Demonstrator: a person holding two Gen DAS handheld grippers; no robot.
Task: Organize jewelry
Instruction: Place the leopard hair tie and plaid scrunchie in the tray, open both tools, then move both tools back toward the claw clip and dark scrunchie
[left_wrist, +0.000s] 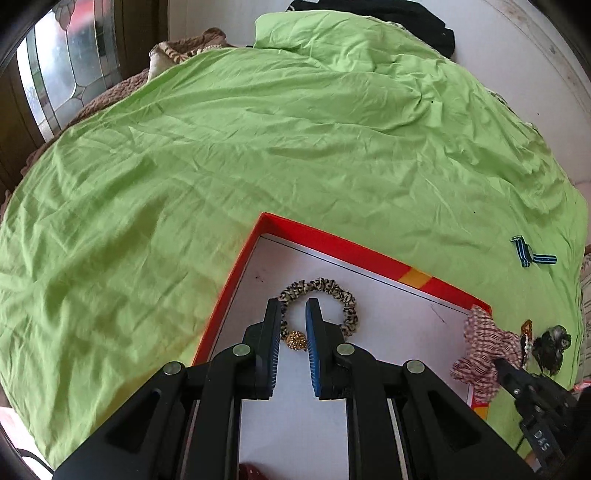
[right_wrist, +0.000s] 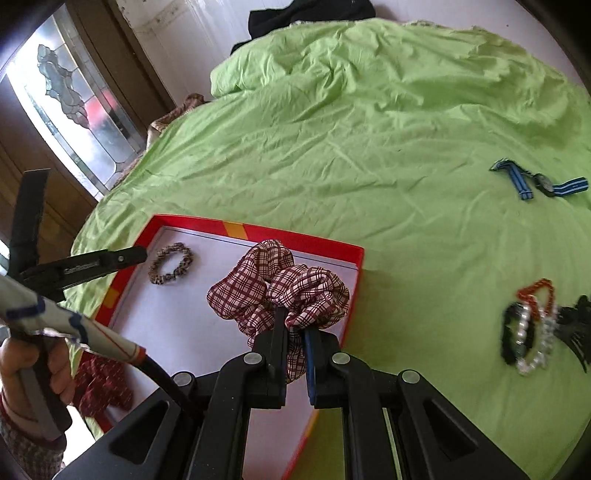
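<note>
A red-rimmed box (left_wrist: 332, 243) with a white floor lies on the green bedsheet; it also shows in the right wrist view (right_wrist: 354, 266). In it lie a leopard-print scrunchie (left_wrist: 332, 288) with a gold bead ball (left_wrist: 297, 340), also seen in the right wrist view (right_wrist: 170, 263), and a dark red scrunchie (right_wrist: 103, 384). My left gripper (left_wrist: 293, 308) is open just above the leopard scrunchie, its fingers astride the ring's near side. My right gripper (right_wrist: 295, 325) is shut on a red-and-white checked scrunchie (right_wrist: 280, 291), held over the box's right part (left_wrist: 484, 343).
On the sheet right of the box lie a blue striped watch (right_wrist: 543, 182), a pile of bead bracelets (right_wrist: 532, 332) and a black hair claw (right_wrist: 576, 328). A stained-glass door (right_wrist: 66, 99) stands at the left, dark clothing (right_wrist: 306, 14) at the far edge.
</note>
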